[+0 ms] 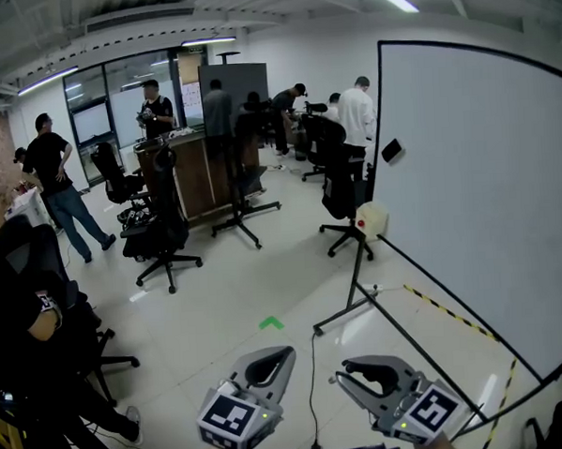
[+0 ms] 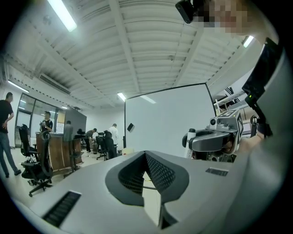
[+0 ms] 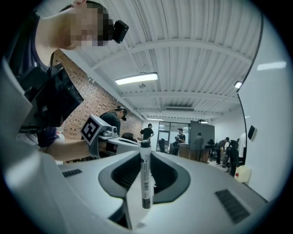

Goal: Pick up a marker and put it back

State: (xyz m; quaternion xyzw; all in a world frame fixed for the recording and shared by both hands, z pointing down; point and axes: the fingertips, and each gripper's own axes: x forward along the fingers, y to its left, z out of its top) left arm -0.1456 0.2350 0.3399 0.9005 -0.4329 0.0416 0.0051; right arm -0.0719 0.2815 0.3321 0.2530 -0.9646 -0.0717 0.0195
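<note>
The left gripper (image 1: pixel 280 358), a grey two-jaw tool with a square-marker cube at its rear, is held low in the head view. Its own view shows its ribbed jaws brought together at the tips with nothing between them, so it has no part in the carrying. Just to its right, the right gripper (image 1: pixel 350 370) of the same make has its jaws closed on a slim white marker with dark ends (image 3: pixel 145 176). In the right gripper view the marker stands upright between the pads, its upper dark end above the jaw tips and its lower end hanging below them. The picking-up therefore looks done: the marker is off whatever held it and is in the right gripper, in the air over the pale glossy floor (image 1: pixel 228 297). Further right stands the large white whiteboard with a black frame (image 1: pixel 486 189) on its black wheeled stand, with a small dark block (image 1: pixel 391 150) stuck on its face. The putting back is left to do. No tray or holder for the marker shows in any view, so I cannot tell where it belongs. My guess is that it goes somewhere at the whiteboard.
</note>
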